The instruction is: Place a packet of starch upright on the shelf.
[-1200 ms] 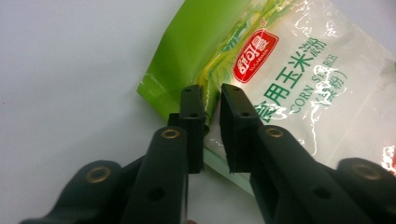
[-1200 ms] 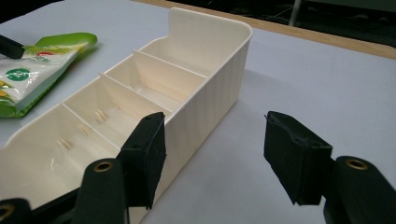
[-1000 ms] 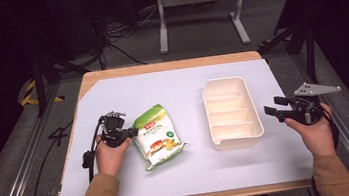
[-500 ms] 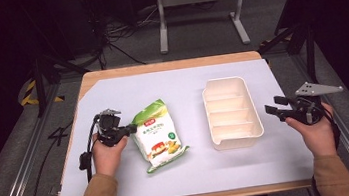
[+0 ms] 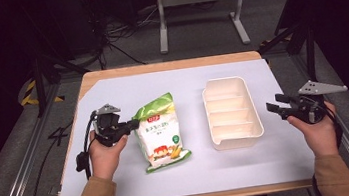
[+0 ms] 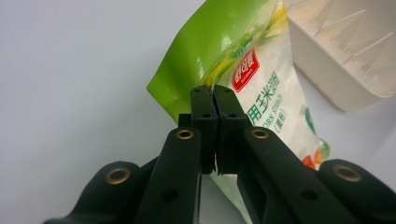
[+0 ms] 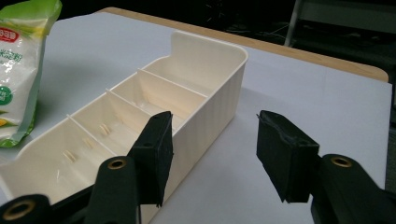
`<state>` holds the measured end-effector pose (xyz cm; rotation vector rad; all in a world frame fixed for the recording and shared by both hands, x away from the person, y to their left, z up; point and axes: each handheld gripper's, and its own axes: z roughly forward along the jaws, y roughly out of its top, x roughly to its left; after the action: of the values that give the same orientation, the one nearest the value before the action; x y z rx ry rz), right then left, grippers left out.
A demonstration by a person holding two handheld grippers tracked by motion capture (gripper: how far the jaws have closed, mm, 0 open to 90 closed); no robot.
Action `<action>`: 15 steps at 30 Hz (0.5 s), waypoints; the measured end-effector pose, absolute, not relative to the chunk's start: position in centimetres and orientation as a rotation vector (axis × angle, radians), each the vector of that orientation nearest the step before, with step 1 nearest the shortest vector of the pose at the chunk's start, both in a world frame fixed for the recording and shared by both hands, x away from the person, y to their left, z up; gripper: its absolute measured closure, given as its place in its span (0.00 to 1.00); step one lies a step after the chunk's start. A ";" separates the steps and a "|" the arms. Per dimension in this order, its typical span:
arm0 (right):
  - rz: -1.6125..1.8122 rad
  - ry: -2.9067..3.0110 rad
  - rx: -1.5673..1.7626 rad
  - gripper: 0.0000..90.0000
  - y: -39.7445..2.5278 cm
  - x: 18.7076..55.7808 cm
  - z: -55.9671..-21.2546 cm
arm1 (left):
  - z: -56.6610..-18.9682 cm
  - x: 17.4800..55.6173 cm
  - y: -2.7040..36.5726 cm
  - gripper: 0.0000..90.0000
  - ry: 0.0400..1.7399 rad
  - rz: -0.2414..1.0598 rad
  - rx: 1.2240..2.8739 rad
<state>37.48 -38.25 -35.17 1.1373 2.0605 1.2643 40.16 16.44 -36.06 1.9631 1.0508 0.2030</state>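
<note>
A green and clear snack bag (image 5: 159,135) with a red label lies on the white table mat left of centre, its top end raised. My left gripper (image 5: 134,125) is shut on the bag's upper left edge; in the left gripper view the jaws (image 6: 215,100) press together on the green edge of the bag (image 6: 271,107). A cream divided tray (image 5: 228,81) stands right of centre with nothing in its compartments. My right gripper (image 5: 270,105) hovers open just right of the tray, pointing at it; its jaws (image 7: 212,154) stand wide apart beside the tray wall (image 7: 219,107).
The white mat (image 5: 197,176) covers a wooden table whose edge (image 5: 168,65) shows at the back. A metal stand (image 5: 199,9) and cables lie on the dark floor behind. Bare mat lies between bag and tray and along the front.
The bag has turned slightly and its top end has lifted at the left gripper. The left hand shifted a little; the right hand stayed in place.
</note>
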 end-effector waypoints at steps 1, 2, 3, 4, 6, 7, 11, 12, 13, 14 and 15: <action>1.266 2.058 1.125 0.51 -38.2 37.5 -35.1 | -35.8 40.0 16.3 0.98 1.040 0.208 1.968; 1.268 2.056 1.120 0.51 -38.1 37.5 -35.0 | -35.5 39.7 16.2 0.98 1.028 0.210 1.968; 1.268 2.056 1.120 0.51 -38.1 37.5 -35.0 | -35.1 39.4 16.1 0.98 1.009 0.215 1.972; 1.271 2.056 1.114 0.51 -38.1 37.5 -35.0 | -34.8 39.1 15.9 0.98 0.995 0.221 1.973; 1.276 2.055 1.103 0.51 -37.9 37.4 -34.7 | -34.0 38.5 15.6 0.98 0.944 0.243 1.984; 1.276 2.055 1.103 0.51 -37.9 37.4 -34.7 | -33.7 38.1 15.4 0.98 0.929 0.249 1.982; 1.307 2.059 1.068 0.53 -37.5 37.3 -34.4 | -32.5 36.7 14.7 0.99 0.855 0.267 1.997; 1.307 2.059 1.068 0.53 -37.5 37.3 -34.4 | -32.5 36.7 14.7 0.99 0.855 0.267 1.997; 1.308 2.062 1.060 0.53 -37.4 37.3 -34.3 | -32.2 36.5 14.6 0.99 0.836 0.278 2.000; 1.317 2.065 1.057 0.54 -37.2 37.2 -34.2 | -32.0 36.3 14.5 0.99 0.828 0.282 2.003; 1.322 2.070 1.043 0.54 -37.1 37.2 -34.1 | -31.8 36.1 14.5 0.99 0.821 0.287 2.003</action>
<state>37.18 -37.11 -34.13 1.0428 2.0702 1.3220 36.09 14.47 -31.82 2.0028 0.8205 0.2871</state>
